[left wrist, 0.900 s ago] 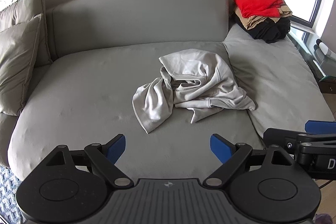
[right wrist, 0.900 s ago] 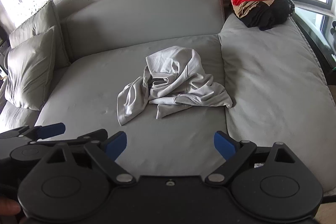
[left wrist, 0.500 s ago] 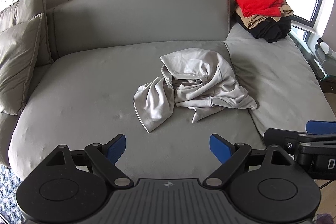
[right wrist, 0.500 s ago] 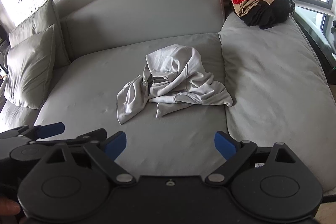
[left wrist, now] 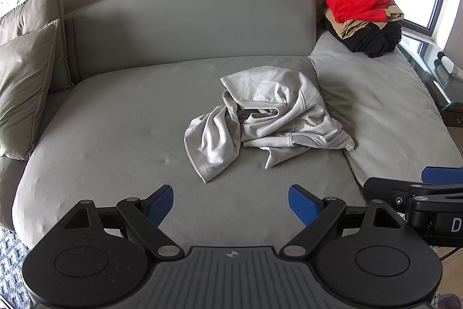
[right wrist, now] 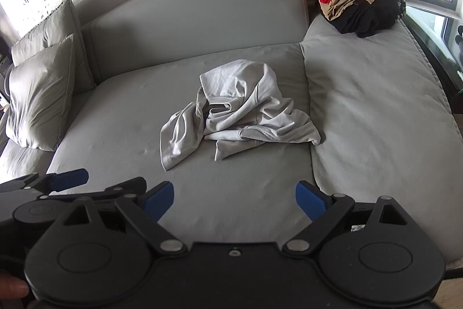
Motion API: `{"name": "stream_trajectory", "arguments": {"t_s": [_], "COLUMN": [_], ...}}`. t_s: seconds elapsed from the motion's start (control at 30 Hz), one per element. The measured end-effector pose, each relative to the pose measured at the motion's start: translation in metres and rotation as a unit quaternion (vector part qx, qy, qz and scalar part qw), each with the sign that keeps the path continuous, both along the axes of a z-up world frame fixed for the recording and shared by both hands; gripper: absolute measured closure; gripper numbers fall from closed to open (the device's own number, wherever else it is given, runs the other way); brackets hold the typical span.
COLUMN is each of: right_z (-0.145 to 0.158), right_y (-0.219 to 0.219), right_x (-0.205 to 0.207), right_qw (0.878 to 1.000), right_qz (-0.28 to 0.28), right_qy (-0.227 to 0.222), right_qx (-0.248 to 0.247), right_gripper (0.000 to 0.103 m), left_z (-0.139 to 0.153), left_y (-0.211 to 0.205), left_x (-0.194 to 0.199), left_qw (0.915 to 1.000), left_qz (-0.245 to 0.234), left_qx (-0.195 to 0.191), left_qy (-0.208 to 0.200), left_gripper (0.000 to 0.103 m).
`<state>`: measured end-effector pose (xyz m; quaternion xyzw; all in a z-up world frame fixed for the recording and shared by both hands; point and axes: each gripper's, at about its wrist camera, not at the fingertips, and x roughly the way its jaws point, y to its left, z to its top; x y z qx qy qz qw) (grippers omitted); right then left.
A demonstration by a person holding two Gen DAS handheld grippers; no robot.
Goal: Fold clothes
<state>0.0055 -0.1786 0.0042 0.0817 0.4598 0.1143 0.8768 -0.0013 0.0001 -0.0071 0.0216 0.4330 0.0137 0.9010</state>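
Fingers of the left gripper (left wrist: 231,201) and right gripper (right wrist: 235,199) spread wide, empty — a crumpled grey garment (left wrist: 269,118) lies ahead on the sofa (left wrist: 115,135), apart from both, neither clearly nearer.

Bare sofa (left wrist: 110,141) cushion runs open from the front edge up to the crumpled grey garment (left wrist: 266,118) at mid-seat. Two pillows (left wrist: 26,77) block the left edge; a clothes stack (left wrist: 361,16) fills the back right corner. The right cushion's front half lies open.
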Motion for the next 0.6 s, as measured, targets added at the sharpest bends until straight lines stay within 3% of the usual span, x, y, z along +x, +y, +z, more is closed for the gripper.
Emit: {"name": "stream_trajectory", "arguments": {"t_s": [0.6], "right_z": [-0.0011], "right_y": [0.0000], "right_x": [0.0008], "right_qw": [1.000], "right_qz": [0.000], "right_qy": [0.005], "right_qx": [0.001], "right_gripper": [0.011], "left_z": [-0.0009], "left_y": [0.0001], "left_x": [-0.0002], "left_qw": [1.0000], "left_qz": [0.001], "left_qx": [-0.001], "left_qy": [0.003], "left_gripper": [0.018]}}
